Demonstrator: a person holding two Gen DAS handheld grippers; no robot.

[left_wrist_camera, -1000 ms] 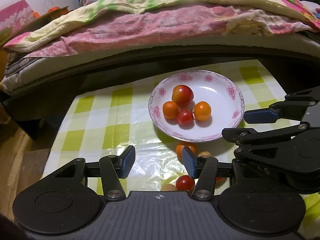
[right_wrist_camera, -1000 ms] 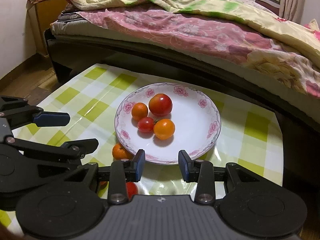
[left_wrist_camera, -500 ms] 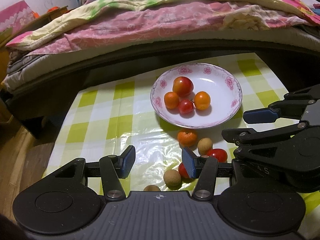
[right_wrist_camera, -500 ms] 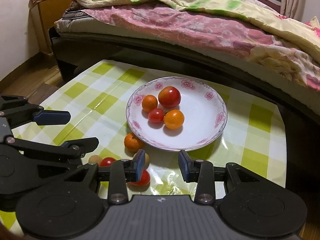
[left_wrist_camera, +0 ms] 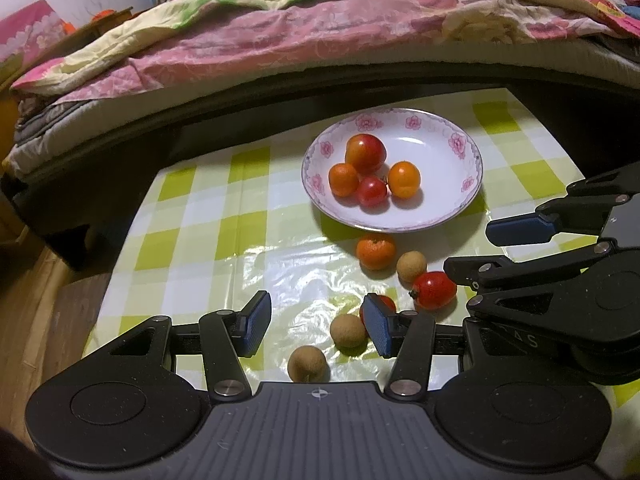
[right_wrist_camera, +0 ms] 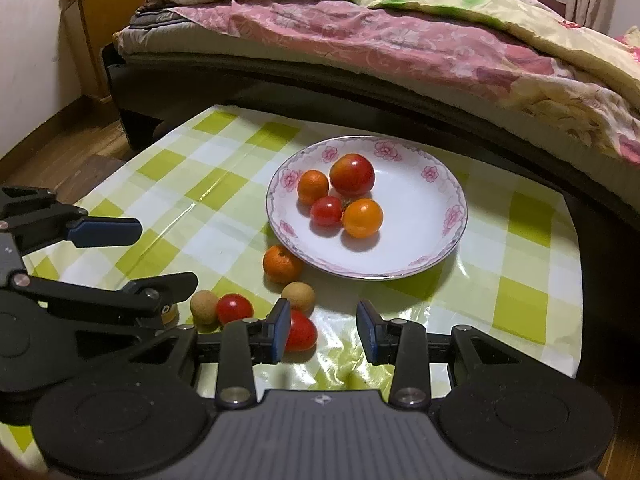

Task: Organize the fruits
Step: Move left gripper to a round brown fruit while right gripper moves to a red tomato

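Observation:
A white floral plate (left_wrist_camera: 452, 200) (right_wrist_camera: 432, 240) holds a large red fruit (left_wrist_camera: 365, 153), two oranges and a small tomato. Loose in front of it lie a tangerine (left_wrist_camera: 375, 253) (right_wrist_camera: 281, 263), tomatoes (left_wrist_camera: 435, 289) (right_wrist_camera: 300, 334) and brown longans (left_wrist_camera: 349, 331) (right_wrist_camera: 298, 296). My left gripper (left_wrist_camera: 318, 330) is open and empty, with a longan between its fingers' line. My right gripper (right_wrist_camera: 324, 332) is open and empty, its left finger in front of a tomato.
The green-checked tablecloth (left_wrist_camera: 208, 232) covers a low table. A bed with pink and yellow quilts (left_wrist_camera: 320, 32) runs along the far edge. The wooden floor (right_wrist_camera: 60, 148) lies to the left, and a wooden cabinet (right_wrist_camera: 100, 12) stands at the back left.
Both grippers have pulled back from the plate toward the table's near side. More loose fruit now shows in front of the plate. Both stay open.

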